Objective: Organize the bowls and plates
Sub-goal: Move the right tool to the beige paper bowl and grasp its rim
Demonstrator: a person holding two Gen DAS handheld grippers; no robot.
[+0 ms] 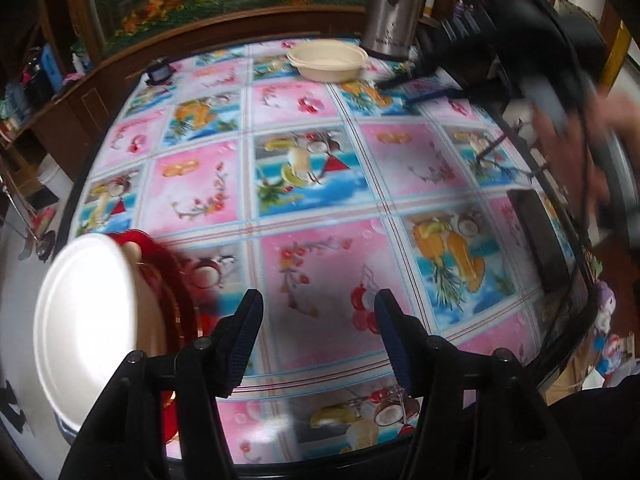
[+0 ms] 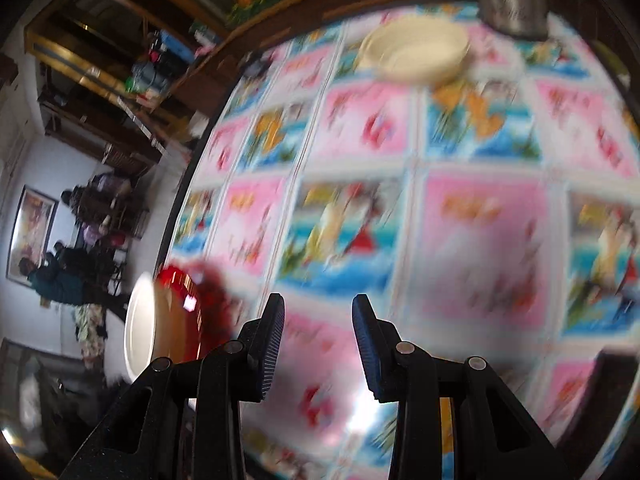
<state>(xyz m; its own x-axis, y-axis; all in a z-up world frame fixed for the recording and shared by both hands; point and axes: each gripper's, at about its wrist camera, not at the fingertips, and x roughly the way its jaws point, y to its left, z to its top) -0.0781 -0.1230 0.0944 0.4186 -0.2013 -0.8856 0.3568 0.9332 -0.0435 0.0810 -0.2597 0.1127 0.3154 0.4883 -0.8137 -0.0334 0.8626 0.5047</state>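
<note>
We count two bowls on the table [image 1: 320, 184]: one cream bowl [image 1: 327, 60] at the far side, and one white bowl [image 1: 86, 320] near the left edge, which sits on a single red plate [image 1: 176, 280]. Beyond the cream bowl stands one steel canister [image 1: 394, 8], and along the right edge lies one dark flat slab [image 1: 538, 236], too blurred for us to name. We see two grippers, the left gripper [image 1: 318, 312] and the right gripper [image 2: 318, 320], each with two fingers and nothing between them.
</note>
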